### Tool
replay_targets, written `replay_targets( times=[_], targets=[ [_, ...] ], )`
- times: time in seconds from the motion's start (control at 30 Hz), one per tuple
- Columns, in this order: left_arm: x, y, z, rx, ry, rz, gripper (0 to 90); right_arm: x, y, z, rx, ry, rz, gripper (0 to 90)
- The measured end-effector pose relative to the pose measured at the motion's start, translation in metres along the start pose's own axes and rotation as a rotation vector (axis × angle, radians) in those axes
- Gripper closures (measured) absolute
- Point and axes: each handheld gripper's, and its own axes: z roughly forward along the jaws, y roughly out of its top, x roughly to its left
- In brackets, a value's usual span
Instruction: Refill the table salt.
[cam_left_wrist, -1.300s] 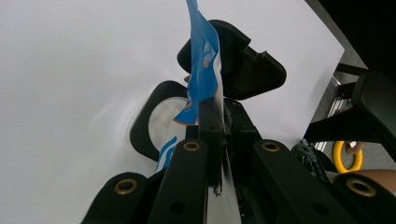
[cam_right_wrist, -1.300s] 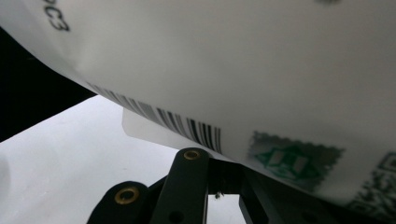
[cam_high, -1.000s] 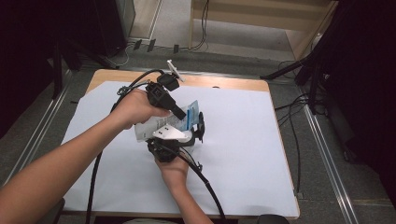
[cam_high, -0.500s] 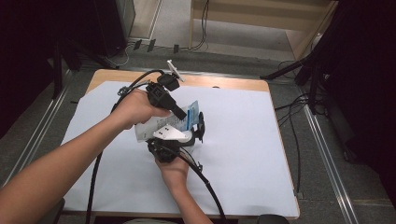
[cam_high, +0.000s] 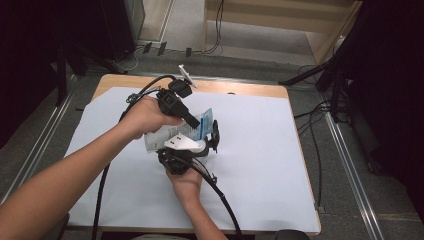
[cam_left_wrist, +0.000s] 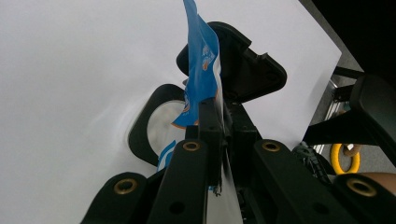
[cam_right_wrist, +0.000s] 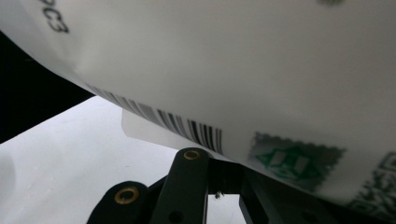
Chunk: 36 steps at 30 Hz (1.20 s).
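A: High view — why both tongs on the pouch (cam_high: 192, 129) over the surface (cam_high: 260, 150)?
B: To pull it apart, likely.
A: Left tongs (cam_left_wrist: 217, 123)?
B: Clamped on its blue edge.
A: Right tongs (cam_right_wrist: 224, 179)?
B: Clamped on its white edge by the barcode (cam_right_wrist: 187, 123).

We see our left hand-held gripper (cam_left_wrist: 219, 135) clamped shut on a blue-and-white packet (cam_left_wrist: 201, 70) rising toward twelve o'clock, the other hand-held gripper (cam_left_wrist: 243, 74) behind it, over the white worktop (cam_left_wrist: 70, 93).
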Motion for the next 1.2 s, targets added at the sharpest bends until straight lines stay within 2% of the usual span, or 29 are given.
replay_targets(
  times=[1.2],
  targets=[
    [0.0003, 0.0008, 0.0015, -0.006, -0.007, 0.000, 88.3, 0.0007, 0.0017, -0.0023, 0.003, 0.003, -0.015, 90.0]
  ],
)
